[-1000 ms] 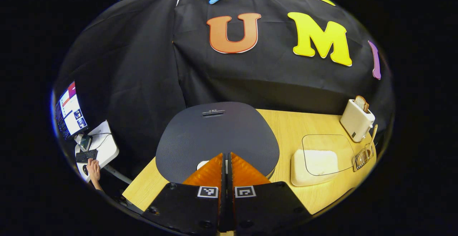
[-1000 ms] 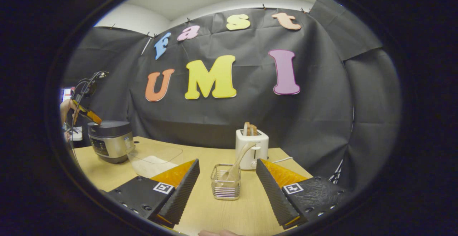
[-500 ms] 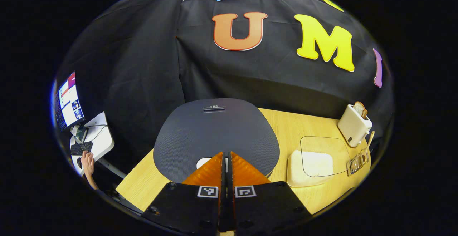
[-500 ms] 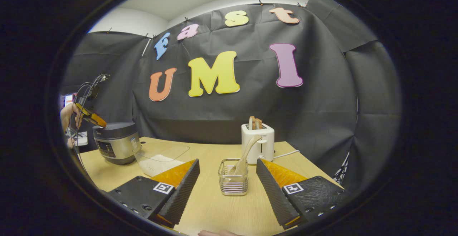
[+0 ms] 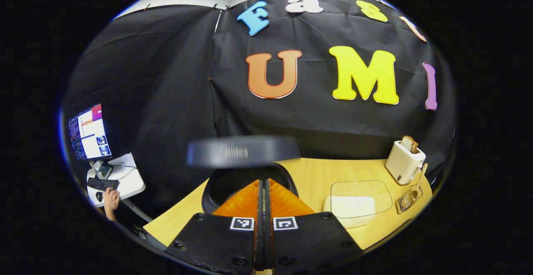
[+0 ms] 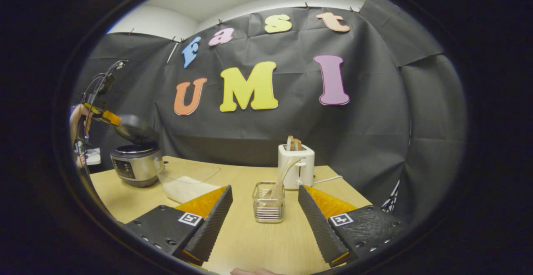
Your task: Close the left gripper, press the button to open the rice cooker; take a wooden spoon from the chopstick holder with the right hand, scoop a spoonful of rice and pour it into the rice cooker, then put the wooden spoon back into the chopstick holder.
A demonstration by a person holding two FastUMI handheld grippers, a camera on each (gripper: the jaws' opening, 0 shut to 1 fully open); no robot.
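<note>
two claws | left claw together over rice cooker | right claw apart, level

Even overhead light, motion-blurred lid, fisheye-warped edges.

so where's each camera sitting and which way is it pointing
Left gripper view: rides the left tongs, shut, above the rice cooker, whose lid is raised; it faces the booth wall.
Right gripper view: rides the right tongs, open, low over the table, aimed at the chopstick holder and its wooden spoon; the left tongs and a hand show far left.
Shared: rice cooker, rice container, toaster, holder.
</note>
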